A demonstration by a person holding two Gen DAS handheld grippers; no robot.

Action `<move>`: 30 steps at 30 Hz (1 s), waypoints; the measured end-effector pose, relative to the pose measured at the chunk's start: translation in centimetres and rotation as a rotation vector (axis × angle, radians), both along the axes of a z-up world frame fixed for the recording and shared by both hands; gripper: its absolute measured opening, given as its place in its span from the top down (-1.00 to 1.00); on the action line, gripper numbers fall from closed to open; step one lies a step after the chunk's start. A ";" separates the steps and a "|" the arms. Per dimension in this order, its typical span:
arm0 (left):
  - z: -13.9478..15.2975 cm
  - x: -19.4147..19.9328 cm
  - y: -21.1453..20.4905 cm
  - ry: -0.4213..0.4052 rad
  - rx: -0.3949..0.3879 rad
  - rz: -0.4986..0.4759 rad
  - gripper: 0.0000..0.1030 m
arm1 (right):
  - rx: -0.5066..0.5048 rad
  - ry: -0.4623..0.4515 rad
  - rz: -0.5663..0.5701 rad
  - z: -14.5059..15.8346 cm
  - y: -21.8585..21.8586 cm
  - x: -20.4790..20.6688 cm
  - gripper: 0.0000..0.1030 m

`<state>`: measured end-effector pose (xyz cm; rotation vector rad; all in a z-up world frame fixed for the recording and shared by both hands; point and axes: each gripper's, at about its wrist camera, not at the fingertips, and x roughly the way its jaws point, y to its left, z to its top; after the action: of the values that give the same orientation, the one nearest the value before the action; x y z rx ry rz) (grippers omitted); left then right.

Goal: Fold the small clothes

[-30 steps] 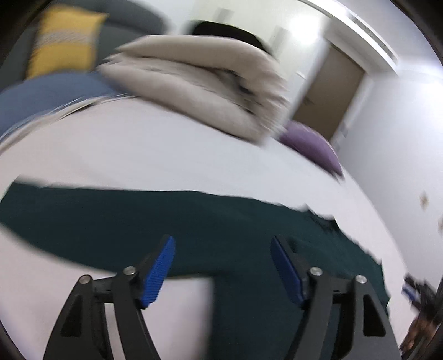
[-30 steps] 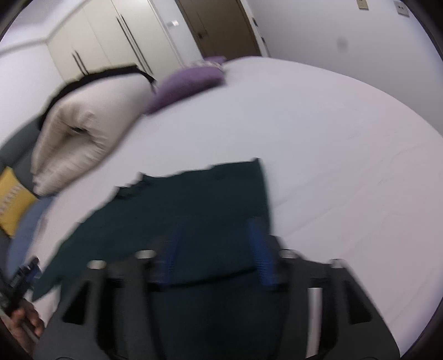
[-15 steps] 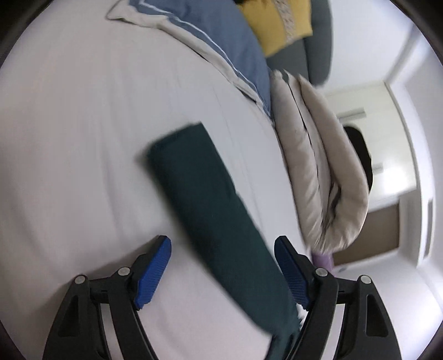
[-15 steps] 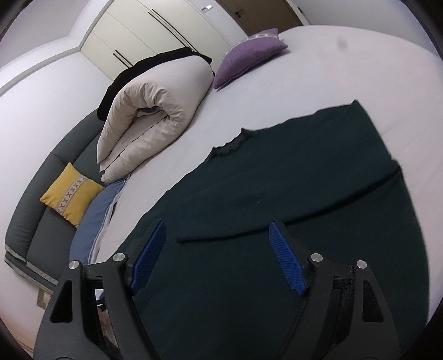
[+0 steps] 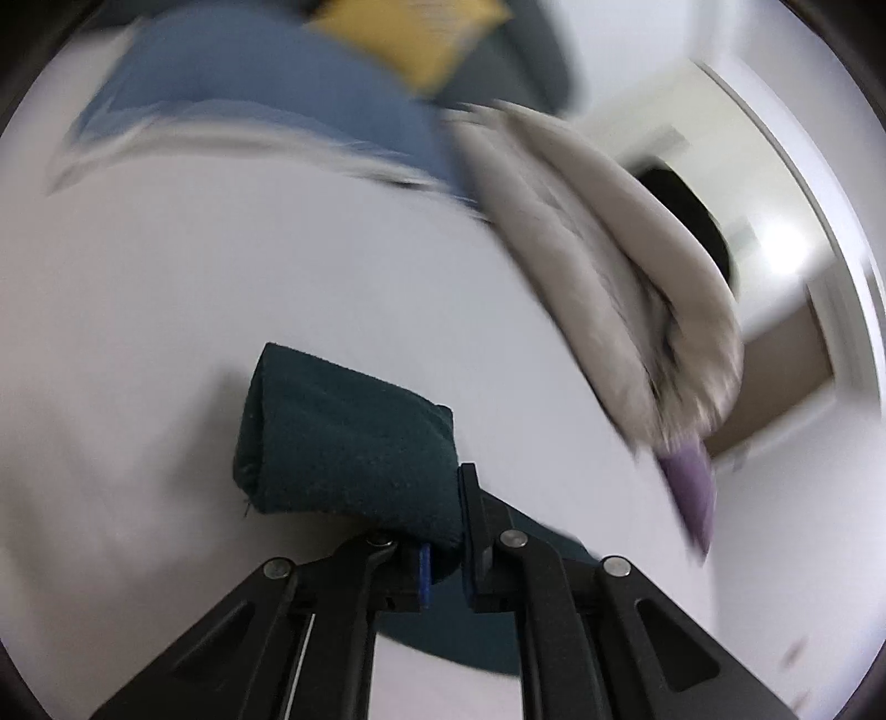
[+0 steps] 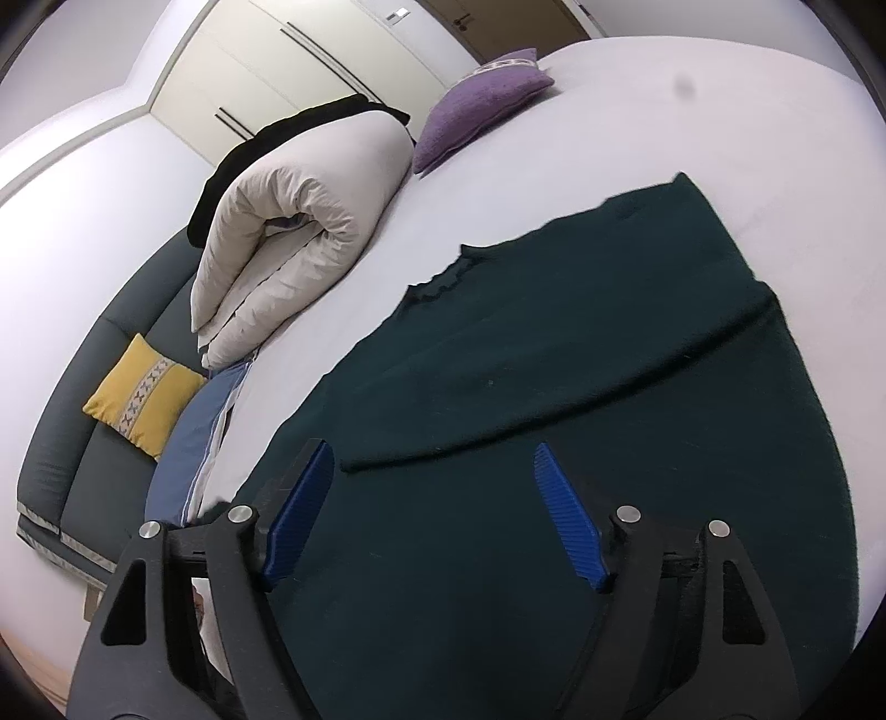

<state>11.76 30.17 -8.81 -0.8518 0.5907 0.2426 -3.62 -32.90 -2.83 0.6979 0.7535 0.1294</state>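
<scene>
The left wrist view is motion-blurred; the yellow cushion (image 5: pixel 410 39) and beige duvet (image 5: pixel 598 266) smear. The left gripper (image 5: pixel 443 543) is clenched on the sleeve end (image 5: pixel 343 437) of the dark green sweater (image 6: pixel 554 399), its pads mostly buried in cloth. The sweater lies flat on the white bed (image 6: pixel 720 111), below the duvet. Over it, the right gripper (image 6: pixel 437 515) stands released, jaws closing, pressing nothing. No writing is legible.

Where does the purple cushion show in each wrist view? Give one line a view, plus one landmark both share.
Left wrist view: the purple cushion sits at the lower right, blurred, poking out below the end of the rolled beige duvet.
Right wrist view: the purple cushion lies at the top centre on the white bed, just right of the duvet.
Shared landmark: the rolled beige duvet, next to the cushion in both.
</scene>
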 end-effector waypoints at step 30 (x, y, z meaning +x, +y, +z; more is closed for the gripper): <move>-0.6 -3.2 -35.6 -0.002 0.682 -0.803 -0.80 | 0.088 0.190 0.106 -6.0 -0.1 7.3 -0.45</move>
<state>8.51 -5.43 -9.38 0.0759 0.7404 -0.2856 3.69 -33.04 -8.87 0.7615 0.9720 0.1954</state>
